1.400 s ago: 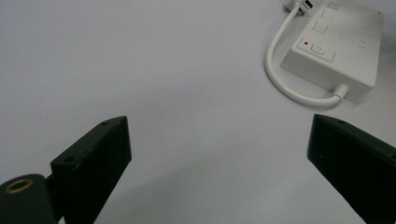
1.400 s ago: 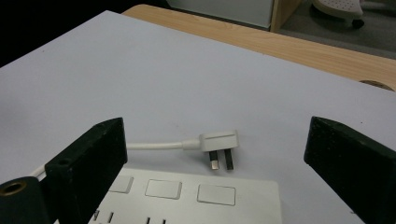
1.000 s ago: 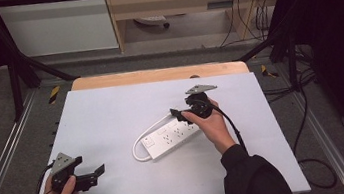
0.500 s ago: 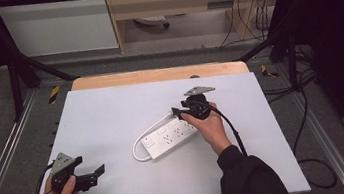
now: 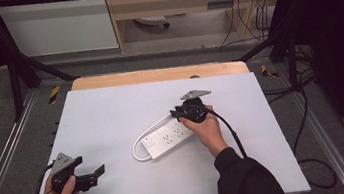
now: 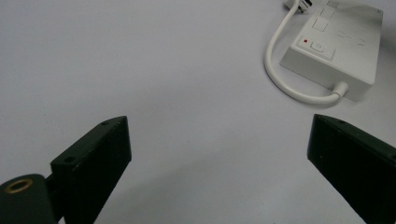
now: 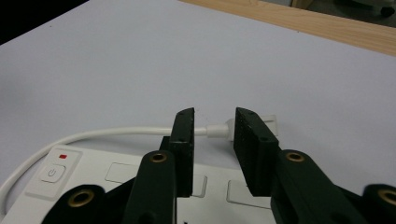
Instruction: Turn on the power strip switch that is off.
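Note:
A white power strip (image 5: 165,140) lies slanted in the middle of the white tabletop (image 5: 111,110), its white cable (image 5: 138,144) looping round its near-left end. My right gripper (image 5: 177,112) hovers over the strip's far end. In the right gripper view its jaws (image 7: 214,114) stand a narrow gap apart, with the white plug (image 7: 219,129) just past the tips; I cannot see any contact. The strip's switch with its red light (image 7: 55,171) lies at the lower left there. My left gripper (image 5: 97,176) rests wide open at the table's near left, empty (image 6: 217,126), facing the strip (image 6: 341,51).
A wooden strip (image 5: 157,74) edges the far side of the table. Black frame posts (image 5: 15,72) and metal rails flank it. Dark cables (image 5: 310,124) hang to the right, off the table. A trailing cable runs back from the right gripper along the sleeve (image 5: 244,178).
Hardly anything differs: the right gripper has shifted a touch over the strip's far end. The left gripper stays in place.

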